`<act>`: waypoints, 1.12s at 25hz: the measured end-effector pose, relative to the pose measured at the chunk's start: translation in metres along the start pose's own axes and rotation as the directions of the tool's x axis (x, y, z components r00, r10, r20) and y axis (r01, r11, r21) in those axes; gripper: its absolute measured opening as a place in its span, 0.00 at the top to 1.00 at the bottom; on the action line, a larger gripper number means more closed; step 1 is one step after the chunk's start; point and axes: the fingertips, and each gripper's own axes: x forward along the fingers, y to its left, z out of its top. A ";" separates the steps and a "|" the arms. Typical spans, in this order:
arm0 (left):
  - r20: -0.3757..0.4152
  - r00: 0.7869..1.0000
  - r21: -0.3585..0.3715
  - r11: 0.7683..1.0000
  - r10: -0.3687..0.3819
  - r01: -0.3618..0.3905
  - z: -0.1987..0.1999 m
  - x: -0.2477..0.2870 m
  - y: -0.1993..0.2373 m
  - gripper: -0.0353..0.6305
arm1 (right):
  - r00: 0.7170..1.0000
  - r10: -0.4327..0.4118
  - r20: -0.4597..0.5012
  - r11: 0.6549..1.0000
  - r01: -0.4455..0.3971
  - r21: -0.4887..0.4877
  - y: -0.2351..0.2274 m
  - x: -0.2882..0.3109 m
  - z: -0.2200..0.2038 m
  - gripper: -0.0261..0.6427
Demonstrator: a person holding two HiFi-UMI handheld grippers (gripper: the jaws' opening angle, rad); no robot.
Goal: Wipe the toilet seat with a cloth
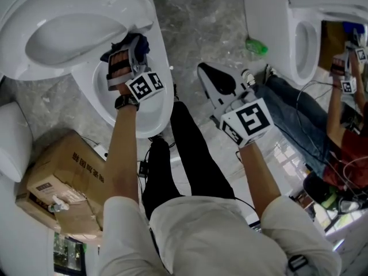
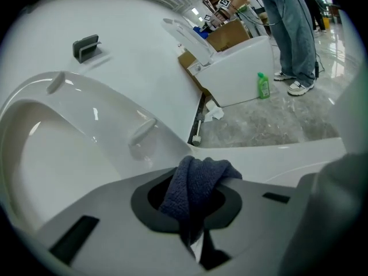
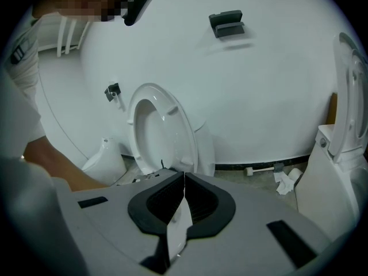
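While the right claw hangs clenched on nothing over the floor, the left claw grips the cloth above the bowl rim, beside the raised seat; wiping seems yet to start. A box crowds the left, while floor opens rightward

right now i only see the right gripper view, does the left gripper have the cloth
Observer: Yes, the left gripper is shut on a dark blue cloth.
Operator: where is it on the toilet
Observer: In the head view it is over the back of the toilet bowl, near the raised seat.
Operator: and my right gripper from above
Observer: The right gripper hangs over the grey floor, to the right of the bowl.
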 end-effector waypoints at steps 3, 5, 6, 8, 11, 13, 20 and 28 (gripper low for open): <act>-0.030 0.999 0.044 0.999 -0.016 0.017 -0.018 -0.001 -0.006 0.91 | 1.000 0.009 0.000 1.000 -0.009 -0.005 0.004 0.000 -0.004 0.92; -0.059 0.998 0.058 0.998 -0.020 0.023 -0.035 -0.005 -0.008 0.91 | 1.000 0.014 0.001 1.000 -0.014 -0.009 0.006 -0.002 -0.006 0.92; -0.070 0.997 0.067 0.997 -0.023 0.027 -0.042 -0.007 -0.008 0.91 | 1.000 0.015 0.000 1.000 -0.015 -0.011 0.007 -0.002 -0.007 0.92; -0.079 0.996 0.091 0.995 -0.030 0.038 -0.050 -0.010 -0.007 0.91 | 1.000 0.015 -0.002 1.000 -0.015 -0.016 0.008 -0.002 -0.009 0.92; -0.109 0.994 0.095 0.995 -0.027 0.037 -0.070 -0.016 -0.003 0.91 | 1.000 0.019 0.000 1.000 -0.019 -0.024 0.014 -0.002 -0.008 0.92; -0.143 0.990 0.084 0.996 -0.010 0.023 -0.093 -0.022 0.004 0.91 | 1.000 0.025 0.006 0.999 -0.025 -0.028 0.022 -0.001 -0.005 0.92; -0.176 0.984 0.063 0.998 0.006 0.005 -0.127 -0.043 0.031 0.90 | 0.999 0.042 0.017 0.998 -0.041 -0.042 0.043 0.009 0.004 0.92; -0.264 0.956 -0.011 0.991 0.127 -0.134 -0.175 -0.070 0.089 0.90 | 0.998 0.057 0.027 0.996 -0.055 -0.067 0.069 0.015 0.019 0.92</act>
